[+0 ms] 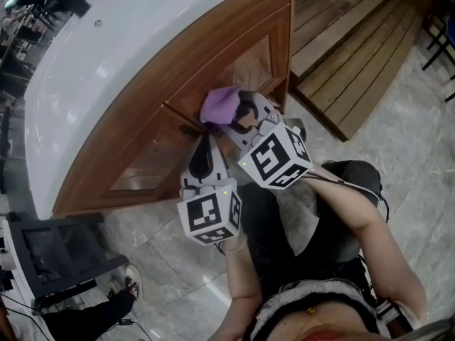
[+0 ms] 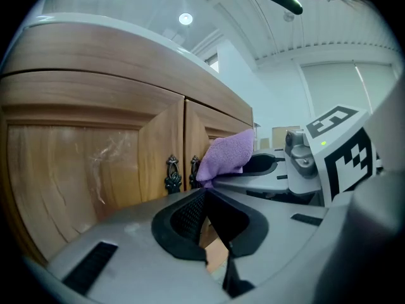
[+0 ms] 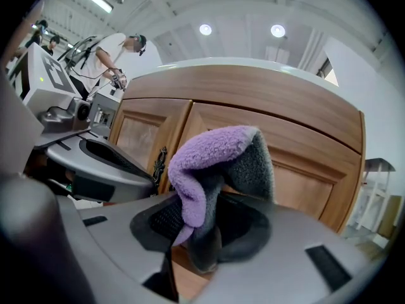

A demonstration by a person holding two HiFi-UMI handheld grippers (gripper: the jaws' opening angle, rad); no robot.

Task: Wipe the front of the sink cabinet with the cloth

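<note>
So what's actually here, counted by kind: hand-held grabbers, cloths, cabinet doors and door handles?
Grey hand-held grippers: 2, the left gripper and the right gripper.
Purple-and-grey fleece cloth: 1, clamped in the right gripper.
Wooden cabinet doors: 2, the left-hand door and the right-hand door.
Dark ornate metal handles: 2, the left-hand handle and the right-hand handle.
Total: 7.

Purple cloth, brown wood, grey claws.
The cloth [image 3: 212, 151] is lilac-purple on one face and grey on the other. The cabinet [image 1: 160, 130] is warm brown with streaky grain, its handles [image 2: 173, 173] dark, its top surface [image 1: 106, 55] glossy white. The left claw [image 2: 205, 198] and right claw [image 3: 202, 217] are pale grey with black pads; their marker cubes [image 1: 274, 158] carry black-and-white squares. Grey marbled floor [image 1: 416, 144]; brown slatted decking [image 1: 355, 52] at 1 o'clock.
</note>
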